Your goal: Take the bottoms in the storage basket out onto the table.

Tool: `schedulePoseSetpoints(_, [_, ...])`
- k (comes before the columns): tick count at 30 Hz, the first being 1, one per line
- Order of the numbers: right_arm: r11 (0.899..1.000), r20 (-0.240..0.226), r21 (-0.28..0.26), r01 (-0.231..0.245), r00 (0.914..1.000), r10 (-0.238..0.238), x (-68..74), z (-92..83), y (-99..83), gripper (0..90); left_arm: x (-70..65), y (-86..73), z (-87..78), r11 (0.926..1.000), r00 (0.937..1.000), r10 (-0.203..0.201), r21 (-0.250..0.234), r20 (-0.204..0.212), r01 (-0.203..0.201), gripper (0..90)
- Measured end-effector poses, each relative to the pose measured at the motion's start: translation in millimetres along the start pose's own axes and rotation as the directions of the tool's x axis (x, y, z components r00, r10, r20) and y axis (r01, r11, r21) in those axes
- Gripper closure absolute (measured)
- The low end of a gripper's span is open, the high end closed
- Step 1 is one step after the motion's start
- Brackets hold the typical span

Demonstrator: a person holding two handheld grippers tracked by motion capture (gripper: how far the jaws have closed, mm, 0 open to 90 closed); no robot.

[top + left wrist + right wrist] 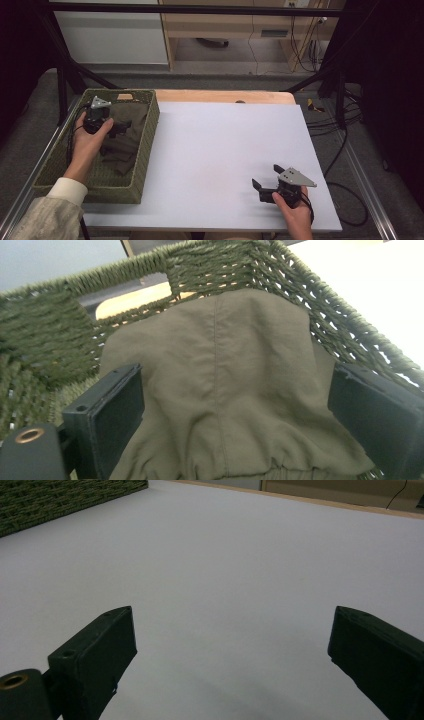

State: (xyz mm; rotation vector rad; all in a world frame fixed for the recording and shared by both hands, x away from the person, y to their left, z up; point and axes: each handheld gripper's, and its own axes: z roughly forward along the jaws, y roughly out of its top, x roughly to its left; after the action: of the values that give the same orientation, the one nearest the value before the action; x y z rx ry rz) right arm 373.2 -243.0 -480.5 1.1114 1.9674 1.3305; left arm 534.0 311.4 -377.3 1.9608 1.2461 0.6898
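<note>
— High view first: what's on the left?
— The left gripper (114, 126) sits inside the woven green basket (146, 150) at the table's left edge, low over an olive cloth (125, 137) that lies crumpled on the basket floor. The left hand (90, 142) wraps its body.
— And the right?
— The right gripper (265, 177) rests on the white board (215, 145) near its front right corner, jaws spread, well apart from the basket.
— Left gripper view?
— Both black jaws stand wide apart with the cloth (220, 390) spread between them, heaped against the basket wall (50, 340). Whether the jaws touch the fabric I cannot tell, but they are not pinching it.
— Right gripper view?
— Jaws spread over bare board (225, 580); a corner of the basket (60, 497) shows far off at the upper left.
</note>
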Motion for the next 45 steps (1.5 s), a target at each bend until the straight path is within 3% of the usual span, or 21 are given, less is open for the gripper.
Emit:
schedulePoseSetpoints(7, [1.0, -0.004, 0.004, 0.0, 1.0, 0.0, 0.3, 0.3, -0.3, 5.4, 2.5, -4.6, 13.5, 0.9992, 0.9998, -0.002, 0.039, -0.017, 0.003, 7.9])
schedulePoseSetpoints(12, [1.0, -0.007, 0.006, 0.0, 1.0, 0.0, 0.7, 0.5, -0.3, 5.4, 1.0, -6.4, 15.7, 0.9988, 1.0, -0.003, 0.049, -0.004, 0.003, 7.8])
schedulePoseSetpoints(22, [1.0, -0.012, 0.01, 0.004, 0.9999, -0.003, 1.2, 0.9, -0.4, 5.3, -14.9, -6.8, 10.2, 0.9977, 0.998, 0.039, 0.053, 0.05, -0.042, 7.5])
schedulePoseSetpoints(25, [1.0, -0.012, 0.013, 0.0, 0.9999, 0.0, 1.2, 1.1, -0.6, 5.3, -19.9, -6.8, 11.7, 0.9939, 0.9955, 0.079, 0.074, 0.053, -0.082, 7.5])
schedulePoseSetpoints(29, [1.0, -0.014, 0.014, 0.002, 0.9999, -0.001, 1.2, 1.4, -0.8, 5.3, -23.2, -10.2, 19.7, 0.9874, 0.9929, 0.101, 0.116, 0.062, -0.108, 7.5])
schedulePoseSetpoints(34, [1.0, -0.017, 0.019, 0.001, 0.9999, -0.001, 1.7, 1.6, -1.0, 5.3, -22.0, -13.5, 31.6, 0.9837, 0.993, 0.11, 0.139, 0.043, -0.115, 4.6])
schedulePoseSetpoints(40, [1.0, -0.02, 0.019, 0.001, 0.9998, -0.001, 1.6, 1.6, -1.1, 5.2, -12.9, -17.7, 43.0, 0.9871, 0.9962, 0.086, 0.136, -0.014, -0.084, 3.1])
schedulePoseSetpoints(41, [1.0, -0.021, 0.019, 0.002, 0.9998, -0.002, 1.7, 1.7, -1.1, 5.2, -10.5, -18.7, 45.2, 0.9875, 0.995, 0.087, 0.136, -0.048, -0.08, 3.0])
schedulePoseSetpoints(45, [1.0, -0.022, 0.019, 0.004, 0.9998, -0.004, 1.7, 1.7, -1.1, 5.2, -7.3, -20.8, 47.7, 0.9877, 0.9948, 0.078, 0.141, -0.065, -0.068, 1.4])
